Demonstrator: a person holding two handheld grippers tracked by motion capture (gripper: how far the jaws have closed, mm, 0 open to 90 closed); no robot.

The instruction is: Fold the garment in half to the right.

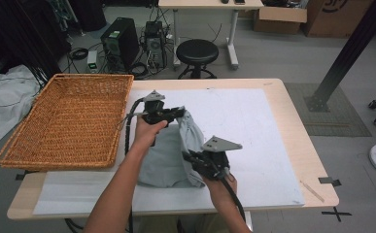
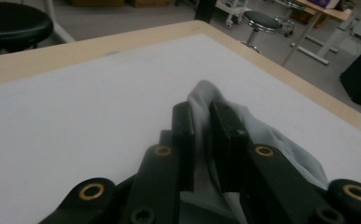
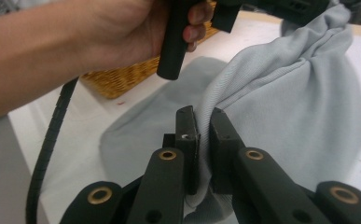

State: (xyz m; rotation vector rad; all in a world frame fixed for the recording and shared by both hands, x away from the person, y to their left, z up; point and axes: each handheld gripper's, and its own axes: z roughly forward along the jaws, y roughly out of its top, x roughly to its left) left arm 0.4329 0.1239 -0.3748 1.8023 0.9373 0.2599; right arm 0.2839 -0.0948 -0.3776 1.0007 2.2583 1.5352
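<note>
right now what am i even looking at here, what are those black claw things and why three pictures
A person sits at a table holding a hand-held gripper in each hand. The high view looks down from above; the other two pictures come from cameras riding on each gripper, looking along its black jaws. The left gripper and the right gripper each pinch a fold of a pale grey cloth, lifting part of it off the white mat. A wicker basket sits to the left.

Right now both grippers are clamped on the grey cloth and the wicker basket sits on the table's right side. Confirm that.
Not quite. Both the left gripper and right gripper do clamp the grey cloth, but the high view shows the wicker basket on the table's left side.
</note>
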